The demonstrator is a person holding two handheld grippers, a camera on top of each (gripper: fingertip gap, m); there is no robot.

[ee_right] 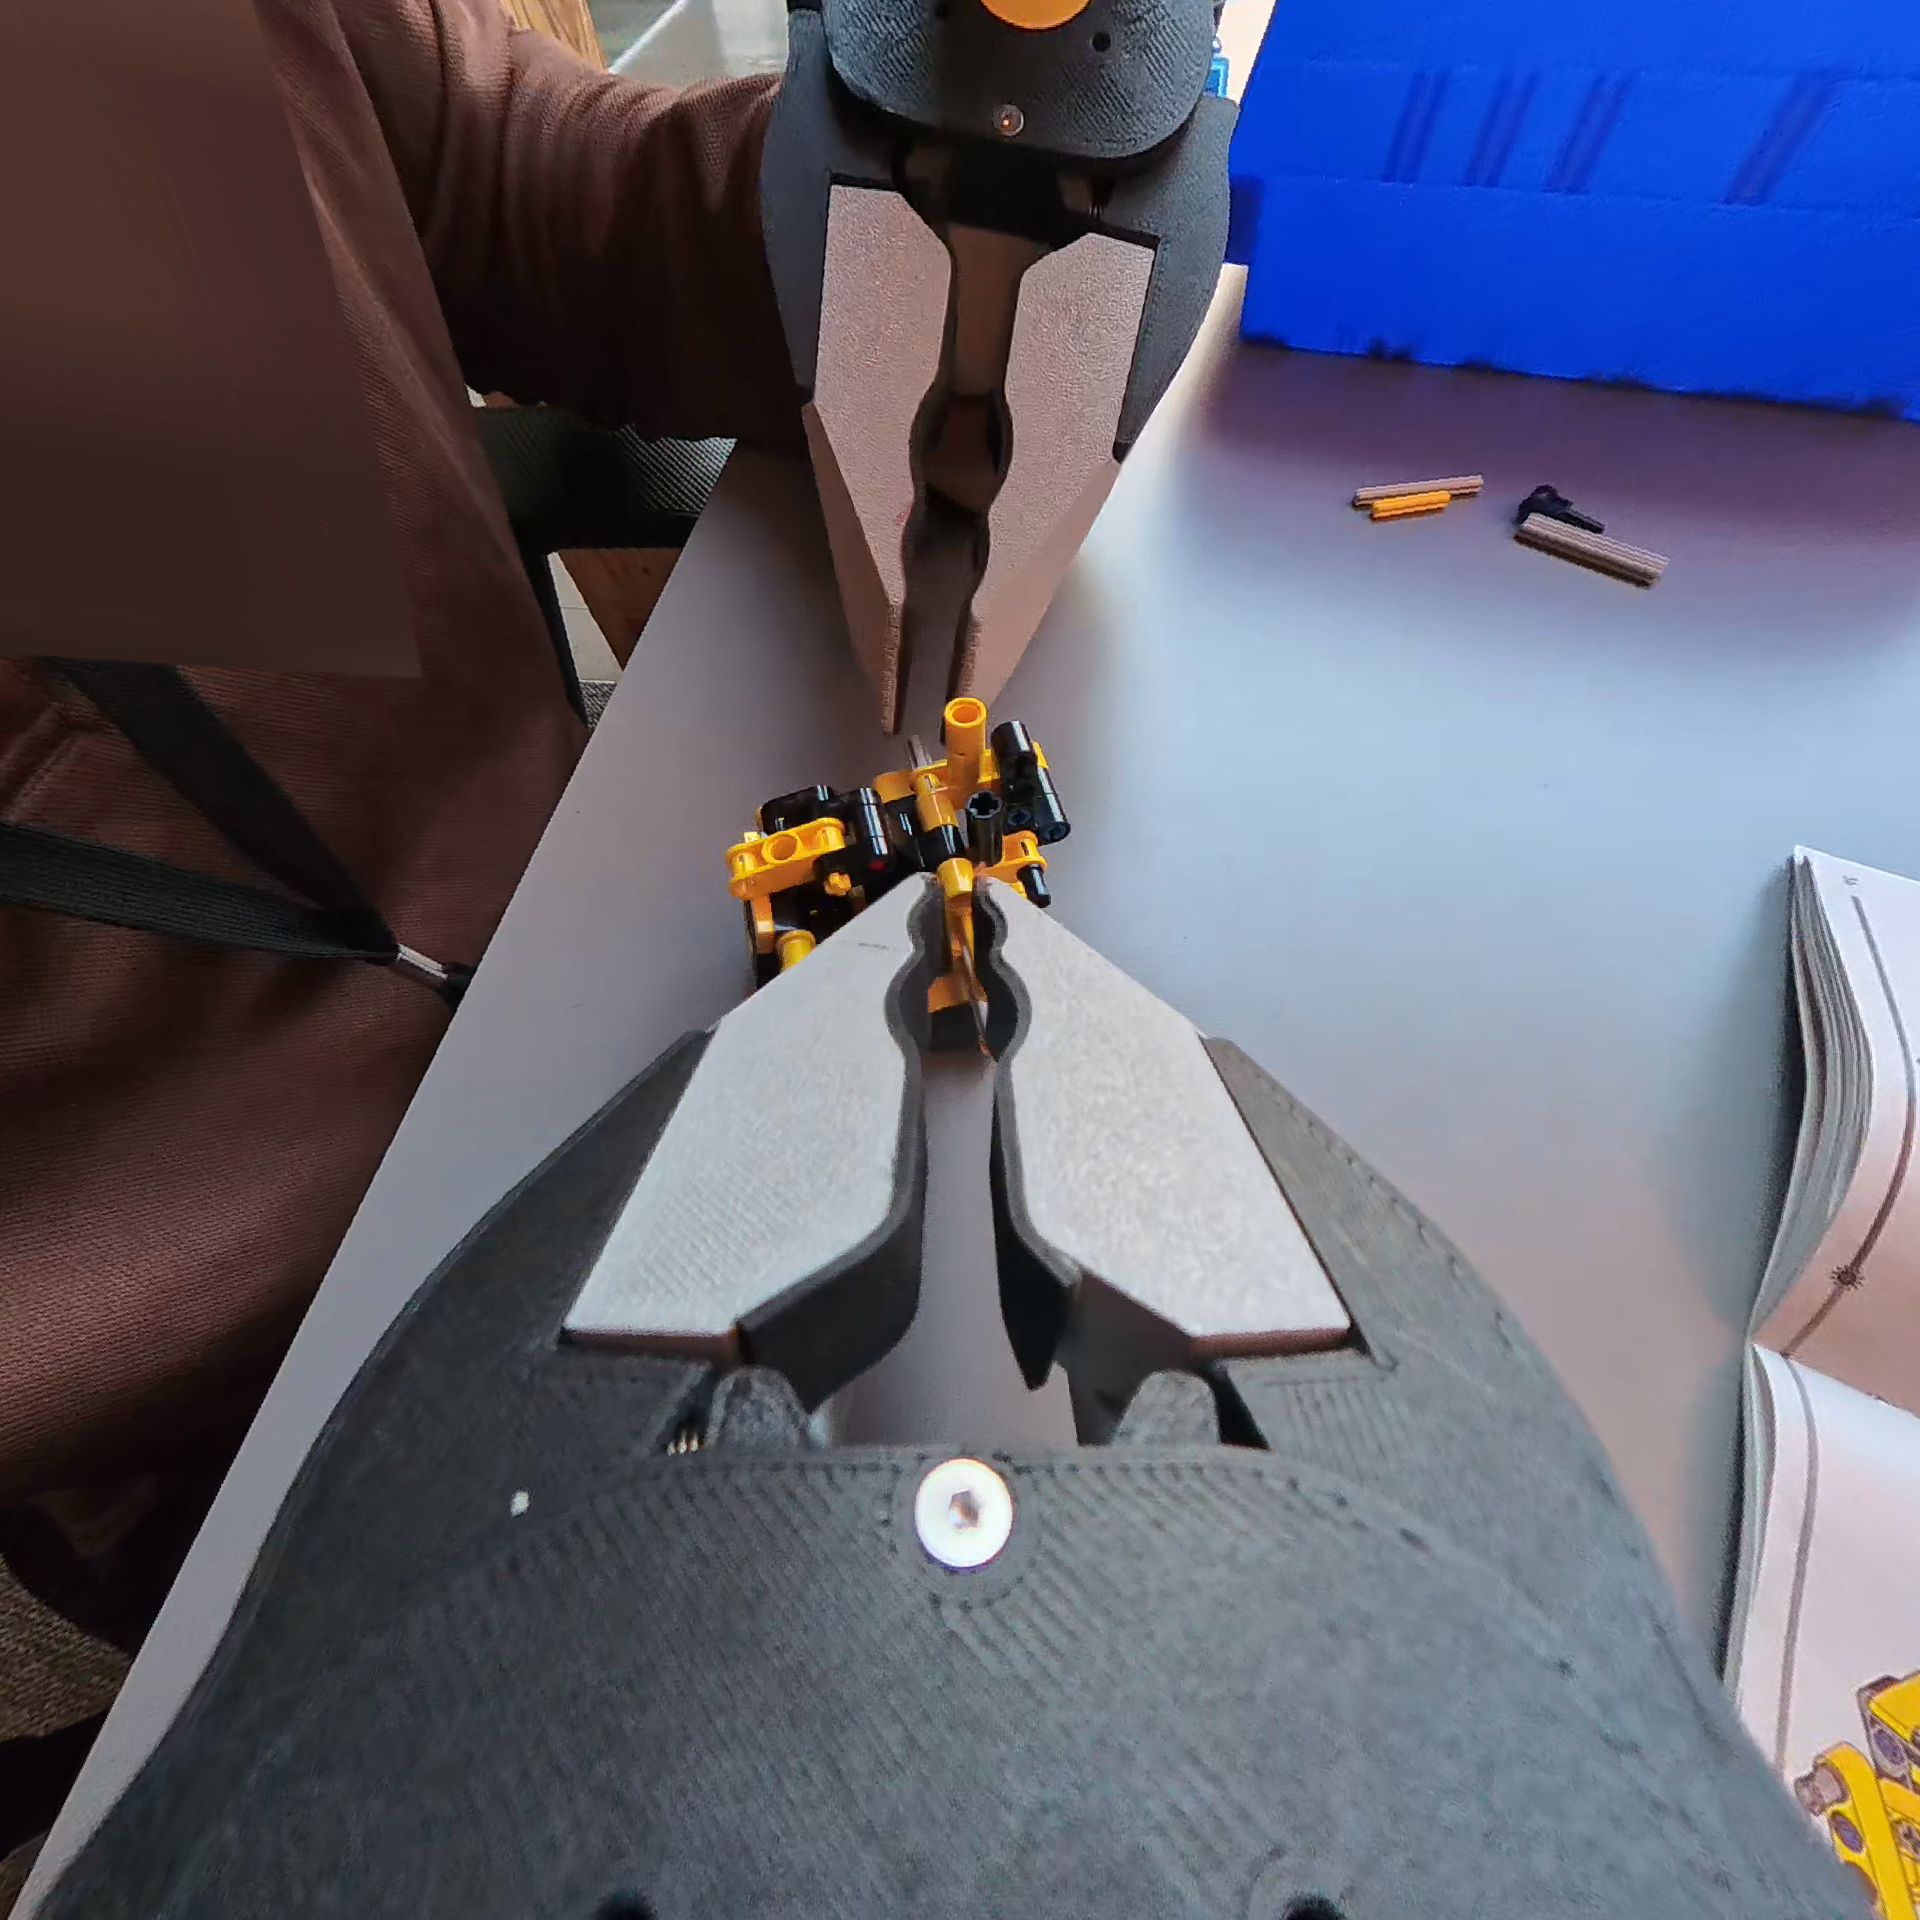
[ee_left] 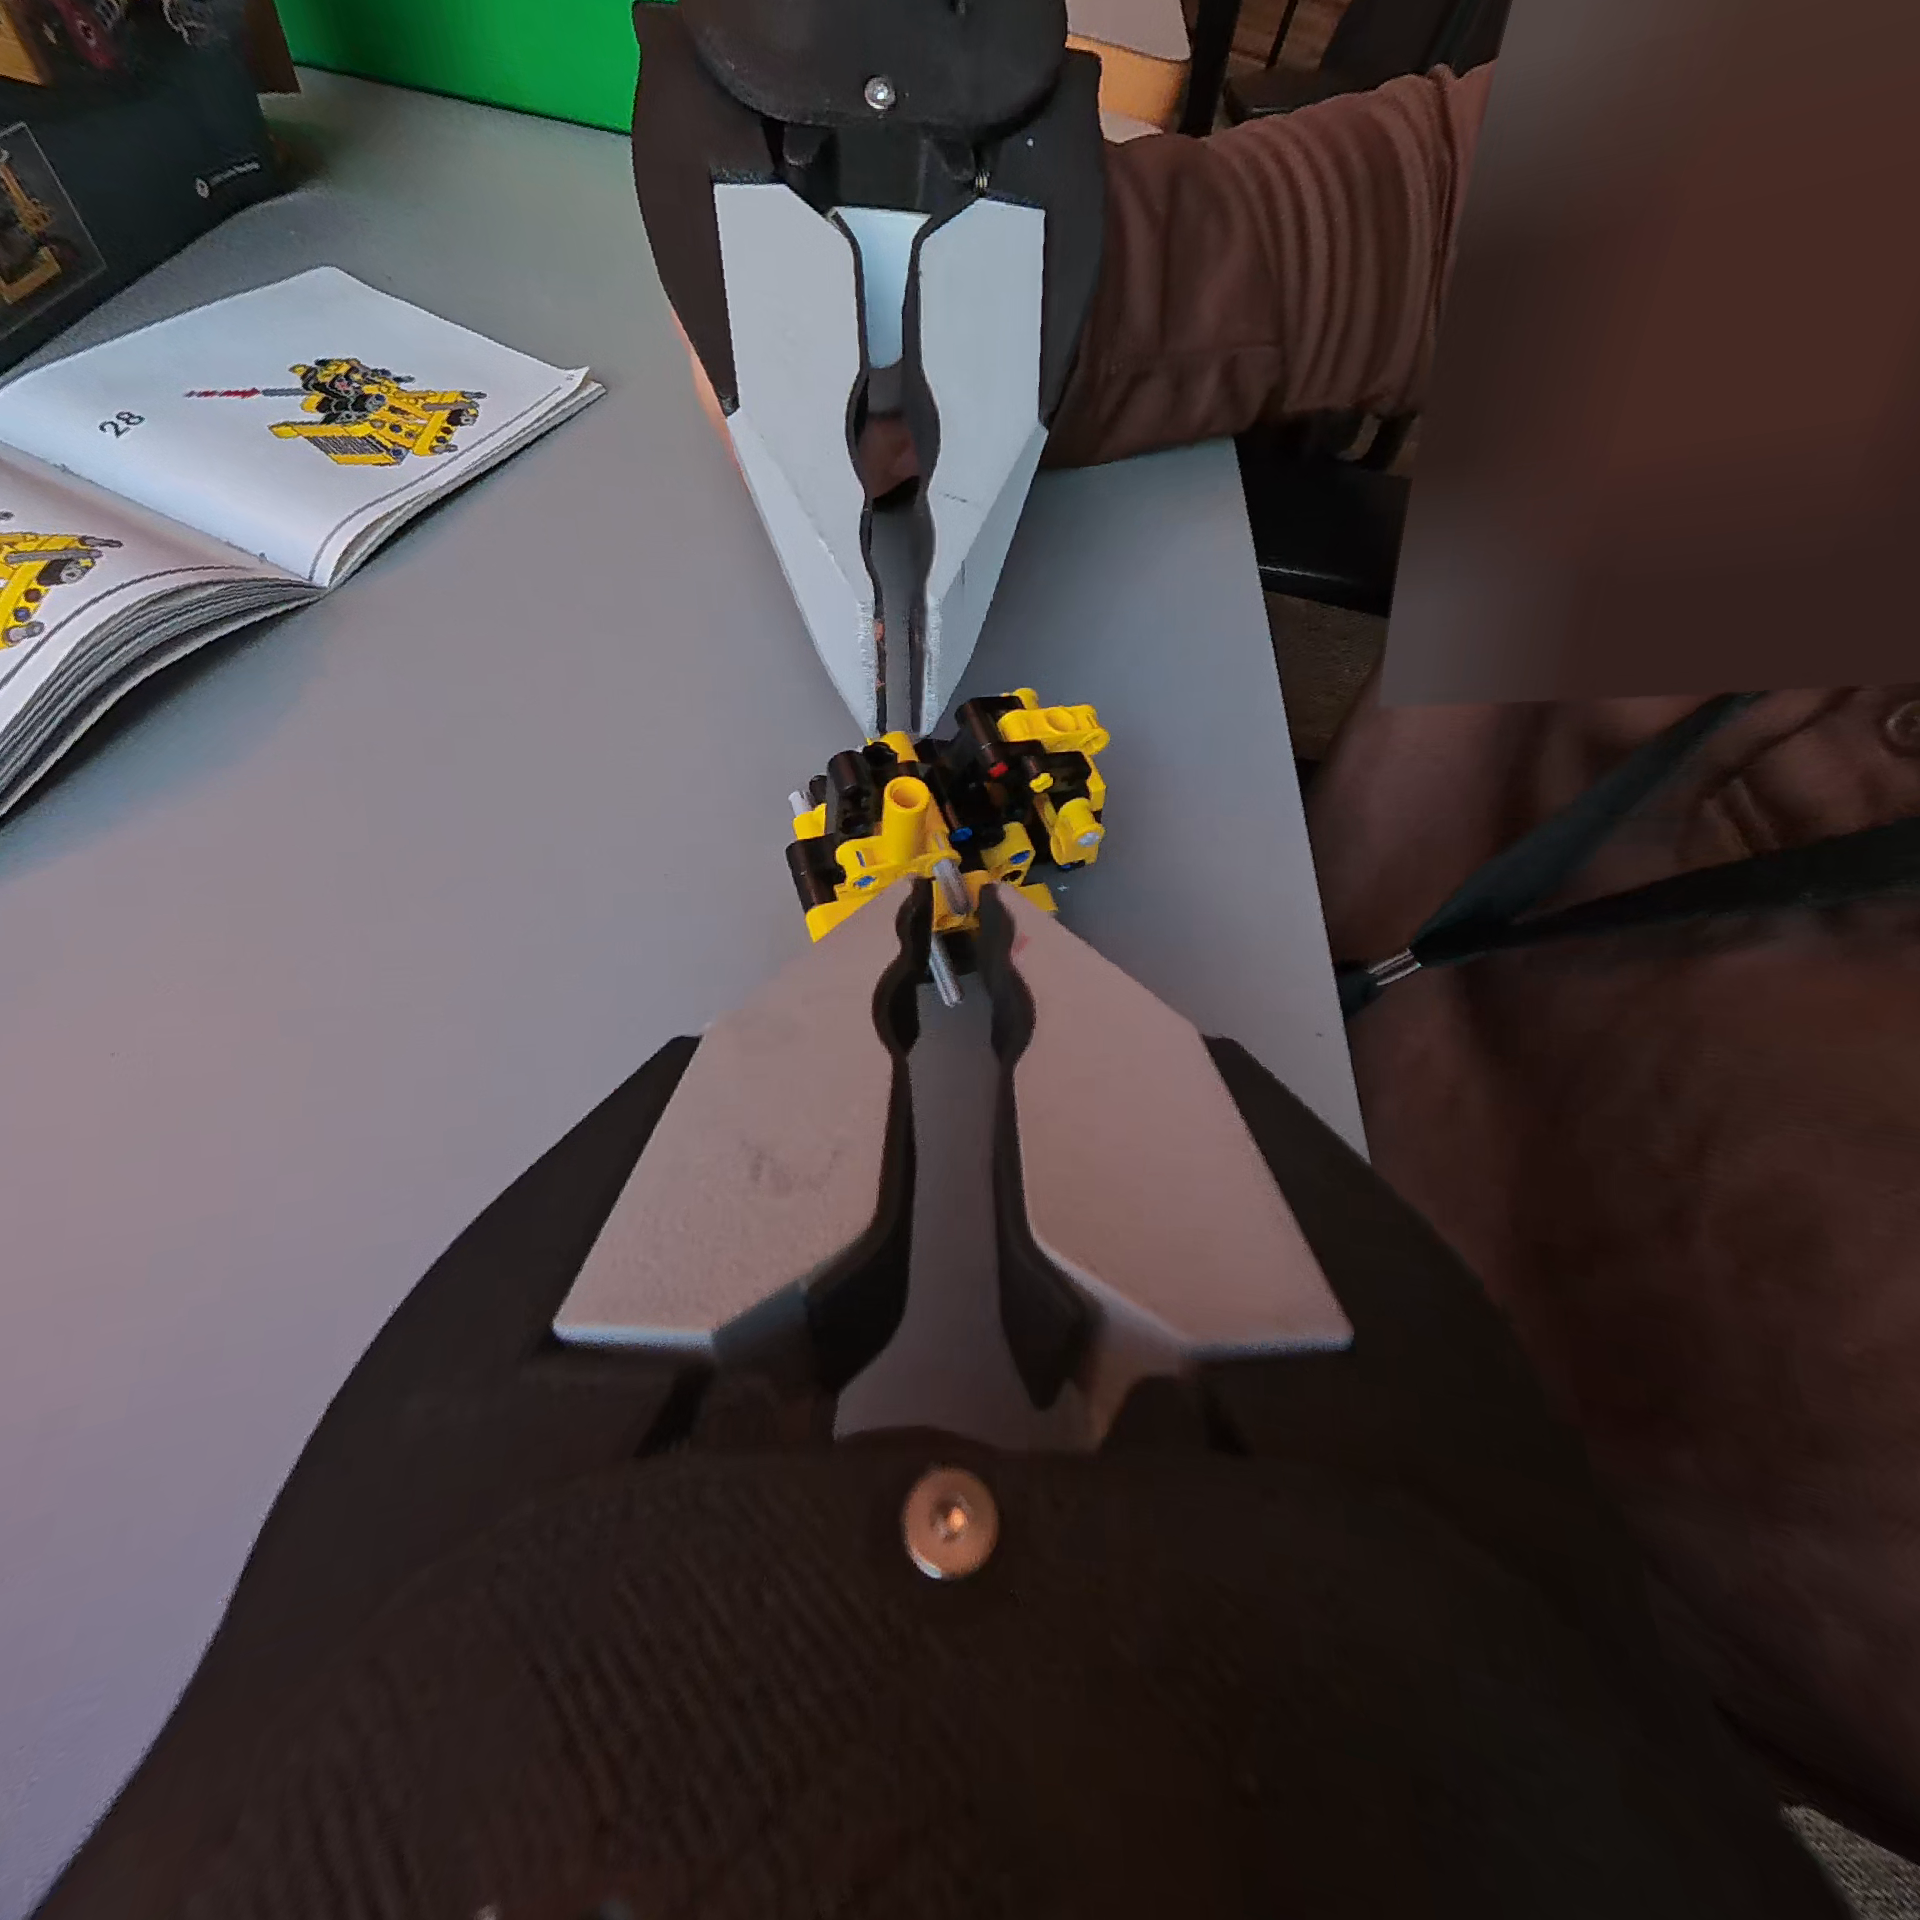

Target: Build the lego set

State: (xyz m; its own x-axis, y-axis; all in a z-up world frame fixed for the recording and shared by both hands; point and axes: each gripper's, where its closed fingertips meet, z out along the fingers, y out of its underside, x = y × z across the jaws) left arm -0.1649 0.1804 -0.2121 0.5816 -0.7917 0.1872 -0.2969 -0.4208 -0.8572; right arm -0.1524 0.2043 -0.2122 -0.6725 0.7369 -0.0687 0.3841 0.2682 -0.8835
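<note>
A small yellow and black lego model [ee_left: 940, 821] sits on the grey table [ee_left: 416, 935] close to its edge by the person. My left gripper [ee_left: 951, 899] is closed around a grey axle [ee_left: 948, 935] that sticks out of the model's near side. My right gripper [ee_right: 956, 891] is shut on a yellow part of the model [ee_right: 951, 940] from the opposite side. The two grippers face each other across the model. The right gripper [ee_left: 899, 717] also shows in the left wrist view, and the left gripper [ee_right: 916, 722] in the right wrist view. The model [ee_right: 894, 831] shows there too.
An open instruction booklet [ee_left: 260, 436] lies on the table, also in the right wrist view [ee_right: 1849, 1143]. The set's box [ee_left: 104, 156] stands behind it. A blue bin [ee_right: 1558, 208] is at the back. Loose tan, orange and black pieces [ee_right: 1590, 551] lie near it. A person's brown sleeve [ee_left: 1247, 260] rests at the table edge. Left and right tips are no more than a few centimetres apart.
</note>
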